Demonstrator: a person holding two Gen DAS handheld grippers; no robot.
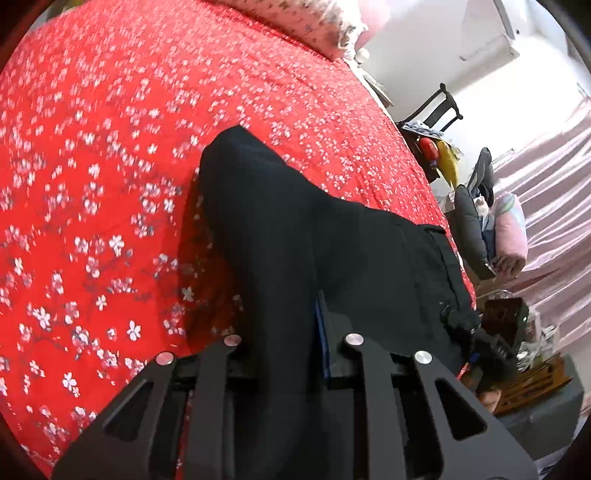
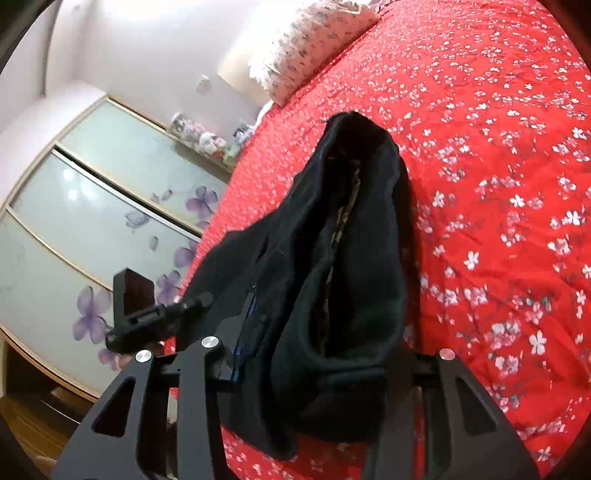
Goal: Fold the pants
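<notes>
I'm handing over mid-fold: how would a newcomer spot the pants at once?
Find the big bed under its red floral bedspread. The pants are the one black garment on it, bunched between both grippers. Everything around them is red with white blossoms.

Red blossom-print bed (image 1: pixel 110 147) under black pants (image 1: pixel 295 229), pale floral pillow (image 1: pixel 314 22) at its head

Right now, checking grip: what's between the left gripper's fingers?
Black pants fabric fills the left gripper; its fingers press on it, lifted over the red bedspread. The left wrist view shows it.
</notes>
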